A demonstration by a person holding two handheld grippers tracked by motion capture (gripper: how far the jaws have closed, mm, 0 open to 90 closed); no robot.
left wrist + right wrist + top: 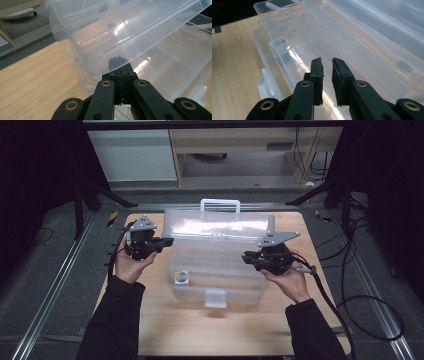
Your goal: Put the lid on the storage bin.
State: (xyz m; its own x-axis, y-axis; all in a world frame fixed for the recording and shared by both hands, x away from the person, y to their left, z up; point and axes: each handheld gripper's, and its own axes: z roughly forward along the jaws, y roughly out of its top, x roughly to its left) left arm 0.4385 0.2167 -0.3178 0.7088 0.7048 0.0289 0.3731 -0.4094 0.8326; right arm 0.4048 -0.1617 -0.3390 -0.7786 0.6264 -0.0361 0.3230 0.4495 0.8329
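A clear plastic box stands mid-table with its lid raised at the back and a white handle on top. My left gripper is at the lid's left corner. In the left gripper view its jaws are shut, and their tips sit behind the lid's lower rim, touching it. My right gripper hovers at the box's right side. Its jaws stand a little apart over the tray, with nothing between them. A small blue, white and yellow item lies in the front left compartment.
The box's front latch faces me. Bare wooden tabletop lies in front of the box and on both sides. Metal rails run along the table, and cables trail on the floor at right.
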